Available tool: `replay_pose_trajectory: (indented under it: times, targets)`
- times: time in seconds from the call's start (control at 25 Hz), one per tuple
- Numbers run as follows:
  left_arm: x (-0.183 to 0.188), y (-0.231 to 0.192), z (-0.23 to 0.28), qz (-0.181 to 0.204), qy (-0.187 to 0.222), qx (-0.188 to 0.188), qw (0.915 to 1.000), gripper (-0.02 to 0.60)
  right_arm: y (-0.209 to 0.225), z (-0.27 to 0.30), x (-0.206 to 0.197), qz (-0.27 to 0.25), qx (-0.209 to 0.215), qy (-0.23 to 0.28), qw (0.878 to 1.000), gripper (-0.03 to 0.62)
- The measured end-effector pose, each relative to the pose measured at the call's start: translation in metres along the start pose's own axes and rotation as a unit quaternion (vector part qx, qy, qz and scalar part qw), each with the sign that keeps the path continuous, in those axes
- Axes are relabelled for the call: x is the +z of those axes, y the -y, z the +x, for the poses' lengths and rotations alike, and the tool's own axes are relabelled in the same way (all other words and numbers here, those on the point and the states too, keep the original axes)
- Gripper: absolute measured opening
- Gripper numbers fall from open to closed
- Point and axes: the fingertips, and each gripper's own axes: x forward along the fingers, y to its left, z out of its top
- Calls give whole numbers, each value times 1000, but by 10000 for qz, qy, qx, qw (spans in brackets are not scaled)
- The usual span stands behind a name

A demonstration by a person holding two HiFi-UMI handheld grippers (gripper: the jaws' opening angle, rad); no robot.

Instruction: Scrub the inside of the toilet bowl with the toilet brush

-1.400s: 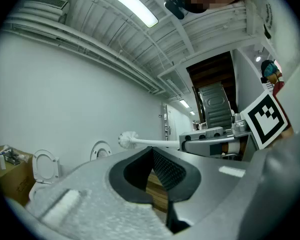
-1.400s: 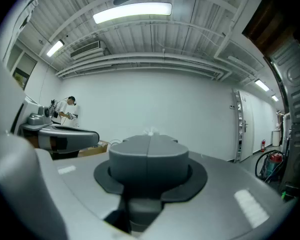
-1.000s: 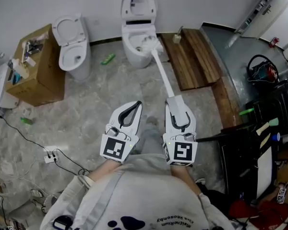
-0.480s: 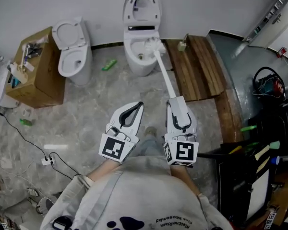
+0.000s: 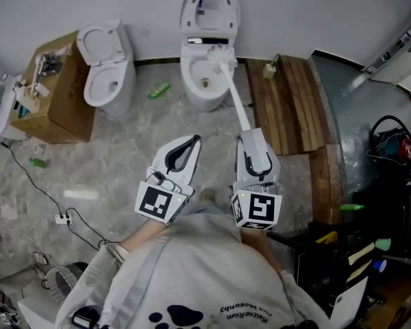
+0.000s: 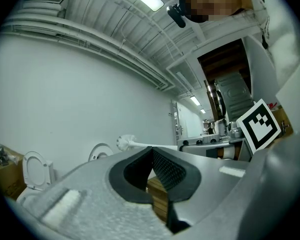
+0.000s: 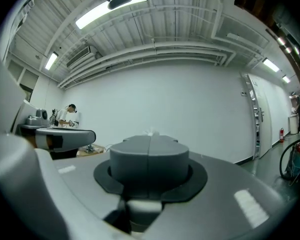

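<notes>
Right gripper: jaws clamped on the handle of the white toilet brush. The shaft runs straight ahead, with the bristle head at the back rim of the toilet bowl. Left gripper: jaws tip-to-tip, nothing between. Open floor ahead of both. Wooden platform edges the bowl's right.

Only print: one line of small lettering on the person's grey sweatshirt, upside down and too blurred to read. Cubes on left gripper and right gripper carry black-and-white square marker patterns, nothing readable.
</notes>
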Motion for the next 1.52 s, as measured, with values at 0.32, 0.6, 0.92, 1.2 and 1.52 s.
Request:
replay_pose_trajectory:
  times: [0.32, 0.6, 0.92, 1.2, 1.52]
  targets:
    - [-2, -14, 44, 99, -7, 119, 9999, -6, 26, 39, -2, 17, 130, 2, 9999, 149]
    - [-17, -24, 80, 21, -132, 355, 9993, -6, 48, 69, -5, -26, 322, -21, 9995, 149]
    - [-26, -44, 90, -105, -234, 670, 9974, -6, 54, 87, -14, 51, 477, -100, 9988, 149]
    - [-39, -51, 97, -186, -327, 651, 9972, -6, 58, 92, -27, 83, 435, -289, 9986, 149]
    - [-41, -66, 133, -249, -205, 509, 9982, -6, 77, 117, -20, -51, 304, -190, 9993, 149]
